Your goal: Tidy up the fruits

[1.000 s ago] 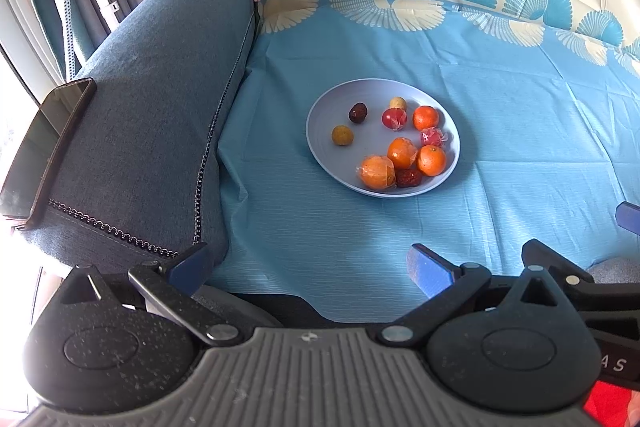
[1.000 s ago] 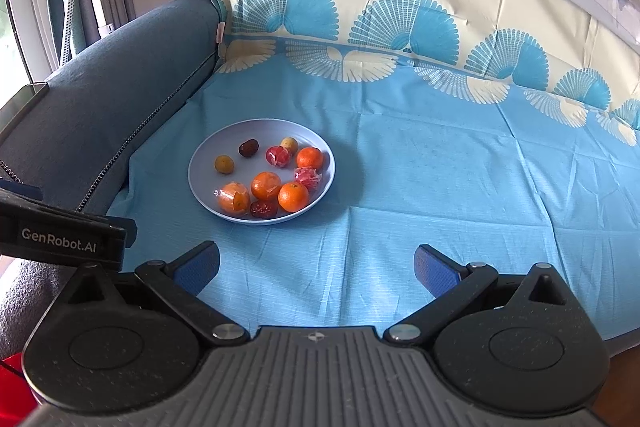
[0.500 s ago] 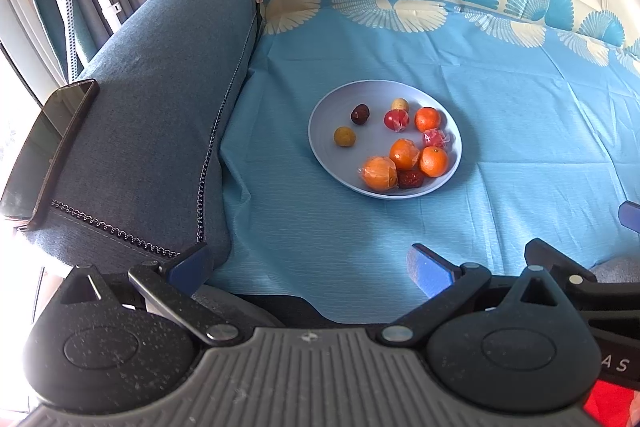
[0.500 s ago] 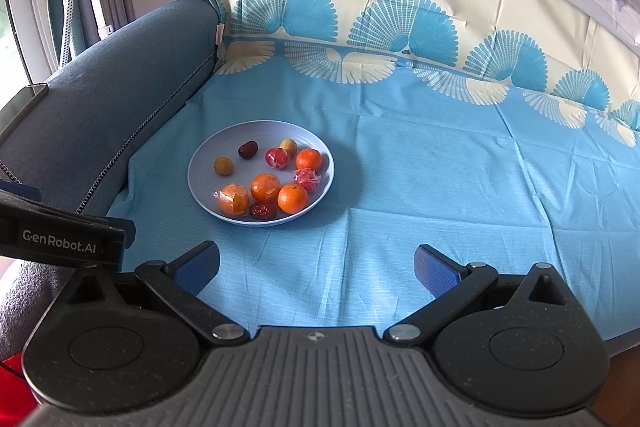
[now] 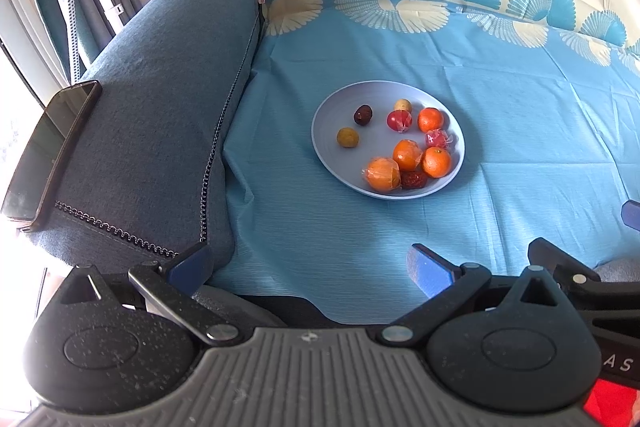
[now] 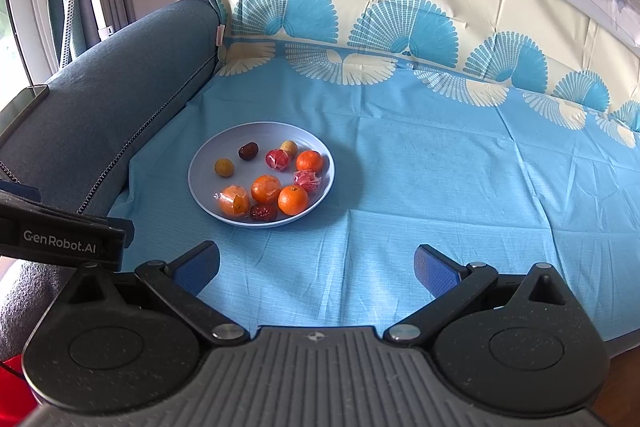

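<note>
A pale blue plate (image 5: 332,155) (image 6: 200,183) rests on the blue cloth and holds several small fruits: oranges (image 5: 437,161) (image 6: 293,199), a wrapped orange (image 5: 383,174) (image 6: 234,202), red dates (image 5: 362,115) (image 6: 248,151), a yellowish round fruit (image 5: 347,137) (image 6: 224,167) and red wrapped ones (image 5: 399,120) (image 6: 278,159). My left gripper (image 5: 308,265) hangs open near the cloth's front edge, well short of the plate. My right gripper (image 6: 316,265) is also open with nothing between its fingers, the plate ahead and to the left.
A blue sofa armrest (image 5: 160,87) (image 6: 100,107) rises on the left with a dark phone (image 5: 48,151) lying on it. The fan-patterned cloth (image 6: 440,167) covers the seat and backrest. The other gripper's body (image 6: 60,235) shows at the left edge.
Both views have shifted very slightly; the plate sits a little lower in each frame. Both grippers stay open and the fruits have not moved.
</note>
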`<state>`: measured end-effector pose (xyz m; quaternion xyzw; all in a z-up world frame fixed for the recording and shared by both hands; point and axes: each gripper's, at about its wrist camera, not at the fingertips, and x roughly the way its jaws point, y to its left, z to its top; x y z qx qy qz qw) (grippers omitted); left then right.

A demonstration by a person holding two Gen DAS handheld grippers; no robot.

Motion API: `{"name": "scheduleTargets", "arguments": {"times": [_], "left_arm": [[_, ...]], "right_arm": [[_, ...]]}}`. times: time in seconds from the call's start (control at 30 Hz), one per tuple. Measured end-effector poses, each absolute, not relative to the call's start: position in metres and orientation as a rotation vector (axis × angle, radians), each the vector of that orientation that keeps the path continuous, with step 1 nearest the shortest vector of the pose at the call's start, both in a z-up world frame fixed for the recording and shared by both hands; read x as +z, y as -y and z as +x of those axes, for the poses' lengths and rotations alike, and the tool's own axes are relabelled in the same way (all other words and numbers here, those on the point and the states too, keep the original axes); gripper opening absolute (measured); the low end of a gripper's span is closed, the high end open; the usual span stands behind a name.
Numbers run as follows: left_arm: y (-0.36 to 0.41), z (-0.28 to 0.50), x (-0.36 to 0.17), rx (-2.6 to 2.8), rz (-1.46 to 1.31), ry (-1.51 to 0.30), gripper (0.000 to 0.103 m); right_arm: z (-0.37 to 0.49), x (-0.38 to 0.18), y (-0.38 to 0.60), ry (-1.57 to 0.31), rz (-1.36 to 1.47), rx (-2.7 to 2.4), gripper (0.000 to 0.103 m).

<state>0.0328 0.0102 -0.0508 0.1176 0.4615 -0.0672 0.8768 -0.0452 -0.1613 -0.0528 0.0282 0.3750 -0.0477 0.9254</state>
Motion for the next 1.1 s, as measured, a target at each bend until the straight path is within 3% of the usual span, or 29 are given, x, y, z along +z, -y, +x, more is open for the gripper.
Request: {"name": "scheduleTargets", "arguments": {"times": [1.1], "left_arm": [[-0.0101,0.0340,-0.0463,-0.141,0.244,-0.955,0.103]], "right_arm": [[-0.0411,-0.0468,0.1579,-0.759,0.046,-0.095,0.102]]}}
